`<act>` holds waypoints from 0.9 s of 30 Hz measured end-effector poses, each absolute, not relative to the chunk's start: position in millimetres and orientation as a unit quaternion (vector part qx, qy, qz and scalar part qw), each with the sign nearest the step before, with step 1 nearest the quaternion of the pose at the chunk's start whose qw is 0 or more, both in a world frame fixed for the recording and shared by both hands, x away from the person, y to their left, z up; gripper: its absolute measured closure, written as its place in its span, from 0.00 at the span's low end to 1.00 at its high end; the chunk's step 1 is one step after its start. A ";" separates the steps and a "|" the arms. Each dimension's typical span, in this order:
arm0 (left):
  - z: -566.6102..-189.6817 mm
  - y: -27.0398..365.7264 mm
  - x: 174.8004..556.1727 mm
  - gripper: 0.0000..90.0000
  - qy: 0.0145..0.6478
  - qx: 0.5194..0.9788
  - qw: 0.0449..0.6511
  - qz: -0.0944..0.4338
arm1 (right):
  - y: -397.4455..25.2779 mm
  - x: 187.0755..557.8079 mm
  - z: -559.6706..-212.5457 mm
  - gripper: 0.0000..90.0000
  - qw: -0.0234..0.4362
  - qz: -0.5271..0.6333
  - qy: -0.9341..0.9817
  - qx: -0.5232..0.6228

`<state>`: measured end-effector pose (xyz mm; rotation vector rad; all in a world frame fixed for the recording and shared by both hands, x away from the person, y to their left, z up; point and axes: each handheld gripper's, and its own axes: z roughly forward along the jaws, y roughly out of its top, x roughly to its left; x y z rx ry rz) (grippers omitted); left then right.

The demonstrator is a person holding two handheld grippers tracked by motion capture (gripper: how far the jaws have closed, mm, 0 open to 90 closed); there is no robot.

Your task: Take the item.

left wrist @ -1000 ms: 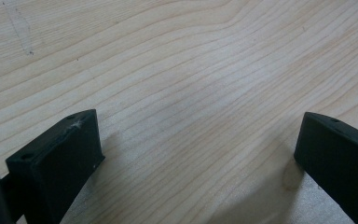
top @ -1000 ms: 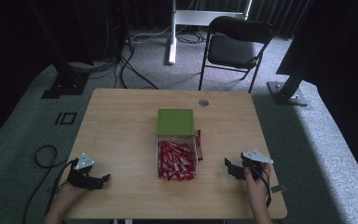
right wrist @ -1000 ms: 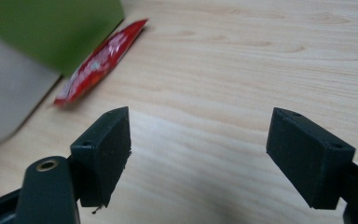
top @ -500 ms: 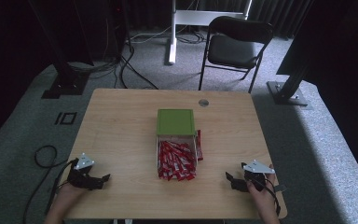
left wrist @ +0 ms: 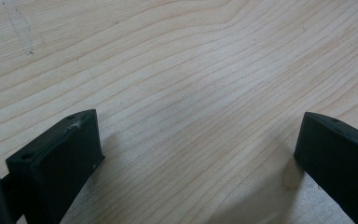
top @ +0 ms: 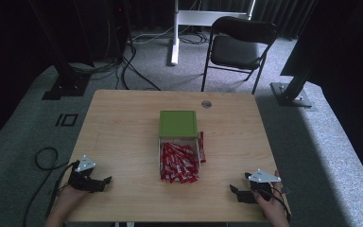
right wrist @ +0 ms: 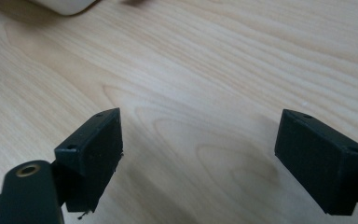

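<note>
Sachets (top: 178, 162) are lying heaped in the open box (top: 161, 156) mid-table, one beside it at right, while we are resting the left gripper (top: 105, 180) and right gripper (top: 234, 191) at the near corners, jaws apart and empty, so nothing seems begun yet.

Green lid (top: 178, 124) – red sachets (top: 178, 162) in a clear box – pale wood-grain table (top: 118, 127), black jaws.

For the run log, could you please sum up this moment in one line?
left hand-held gripper: open, empty, on table | right hand-held gripper: open, empty | red sachets: in clear box, untouched | green lid: behind sachets
</note>
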<state>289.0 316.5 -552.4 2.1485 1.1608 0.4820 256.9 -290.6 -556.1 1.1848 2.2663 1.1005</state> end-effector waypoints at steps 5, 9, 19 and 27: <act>-552.4 316.5 288.9 0.02 0.442 0.818 0.320 0.183 | -291.2 252.1 -558.4 0.15 0.182 0.355 0.817 0.417; -552.5 316.5 289.0 0.02 0.442 0.818 0.320 0.184 | -293.9 252.0 -558.6 0.15 0.184 0.353 0.808 0.434; -552.5 316.5 288.9 0.02 0.442 0.818 0.321 0.184 | -293.6 252.3 -558.8 0.14 0.183 0.352 0.809 0.434; -552.5 316.5 288.9 0.02 0.442 0.818 0.320 0.183 | -293.6 252.3 -558.8 0.14 0.183 0.352 0.809 0.434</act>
